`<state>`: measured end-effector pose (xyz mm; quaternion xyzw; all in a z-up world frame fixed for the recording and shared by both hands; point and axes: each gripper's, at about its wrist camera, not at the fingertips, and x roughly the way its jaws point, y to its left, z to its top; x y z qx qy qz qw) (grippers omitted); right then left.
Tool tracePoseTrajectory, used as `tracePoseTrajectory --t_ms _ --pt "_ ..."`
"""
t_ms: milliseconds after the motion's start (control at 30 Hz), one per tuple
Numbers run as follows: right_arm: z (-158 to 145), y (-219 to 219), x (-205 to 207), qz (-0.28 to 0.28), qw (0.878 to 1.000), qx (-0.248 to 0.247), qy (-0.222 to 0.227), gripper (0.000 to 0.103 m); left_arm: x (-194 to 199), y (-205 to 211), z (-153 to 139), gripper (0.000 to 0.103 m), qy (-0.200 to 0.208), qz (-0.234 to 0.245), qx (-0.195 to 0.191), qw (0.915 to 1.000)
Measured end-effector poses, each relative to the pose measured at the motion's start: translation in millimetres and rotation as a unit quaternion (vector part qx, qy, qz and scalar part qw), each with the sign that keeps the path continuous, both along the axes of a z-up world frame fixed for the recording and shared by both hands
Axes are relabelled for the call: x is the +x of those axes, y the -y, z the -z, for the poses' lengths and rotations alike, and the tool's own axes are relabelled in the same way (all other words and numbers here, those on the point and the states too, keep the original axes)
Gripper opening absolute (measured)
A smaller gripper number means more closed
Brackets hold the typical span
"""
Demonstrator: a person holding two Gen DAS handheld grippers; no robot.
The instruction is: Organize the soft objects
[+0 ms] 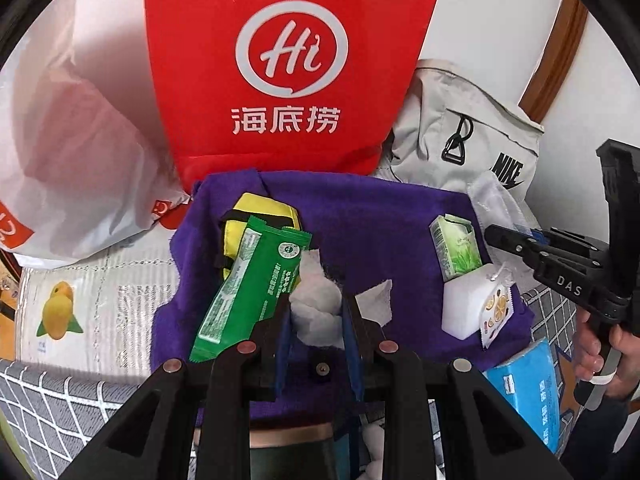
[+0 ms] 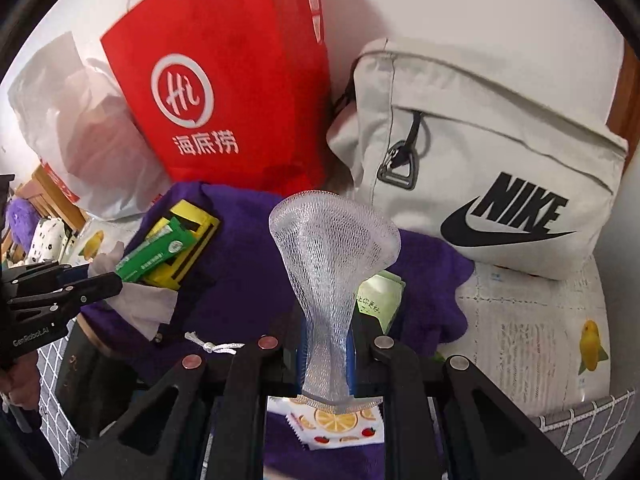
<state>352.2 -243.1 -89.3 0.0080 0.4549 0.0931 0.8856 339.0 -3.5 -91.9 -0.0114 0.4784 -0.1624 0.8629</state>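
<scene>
Worktop (image 1: 48,392) with grey grid-pattern cover, lower left. Directly on it: lemon-print sheet (image 1: 96,312) left, purple towel (image 1: 372,220) centre, blue pack (image 1: 532,384) lower right.

A red tote bag (image 1: 280,60) stands between a white plastic bag (image 1: 68,152) and grey Nike backpack (image 2: 500,160).

Purple towel (image 1: 380,216), red bag (image 1: 280,60), green packet (image 1: 252,292)
</scene>
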Motion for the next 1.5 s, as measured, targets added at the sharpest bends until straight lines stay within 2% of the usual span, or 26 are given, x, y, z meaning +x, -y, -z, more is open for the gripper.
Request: tracePoseTrajectory --t_ms 267,400,600,767,867,900,1033,1100,1200,1267,1500 --pt "19.3 1.6 12.7 0.003 0.999 -0.01 -0.03 0.015 17.1 10.6 22.1 0.023 -0.025 0.003 0.004 0.9997" --pt "25.5 -3.1 17.0 -0.004 0.999 -0.013 -0.038 0.019 23.0 15.1 29.9 0.023 -0.035 0.004 0.006 0.9994" --pt "33.3 -1.5 20.2 -0.005 0.999 -0.007 -0.051 0.037 25.8 15.2 31.1 0.023 -0.039 -0.002 0.002 0.9992" --pt "26.3 1.0 16.3 -0.01 0.999 0.004 -0.042 0.06 26.1 13.4 29.0 0.029 -0.047 -0.004 -0.002 0.9989" --pt "21.0 0.7 15.4 -0.007 0.999 0.004 -0.038 0.064 22.6 14.4 24.7 0.047 -0.042 -0.001 0.002 0.9991" --pt "18.8 0.0 14.6 -0.007 0.999 0.004 -0.038 0.064 21.7 14.0 22.5 0.05 -0.038 -0.001 0.004 0.9993" --pt "10.7 -3.7 12.0 -0.012 0.999 0.005 -0.031 0.066 17.3 10.3 10.2 0.052 -0.025 -0.01 0.007 0.9996" --pt "7.1 -4.2 10.9 -0.01 0.999 0.008 -0.029 0.072 13.8 6.9 3.9 0.052 -0.019 -0.014 0.01 0.9997" --pt "-4.4 -3.9 4.0 -0.007 1.0 0.015 -0.017 0.074 6.3 0.7 -4.9 0.052 -0.013 -0.016 0.01 0.9997" --pt "-10.2 -7.0 0.7 -0.009 1.0 0.016 -0.009 0.082 -0.5 -3.6 -10.8 0.052 -0.009 -0.018 0.012 0.9997" --pt "-33.5 -19.7 -28.1 -0.02 1.0 0.001 0.011 0.082 -30.3 -15.9 -24.9 0.053 0.0 -0.026 0.015 0.9996"
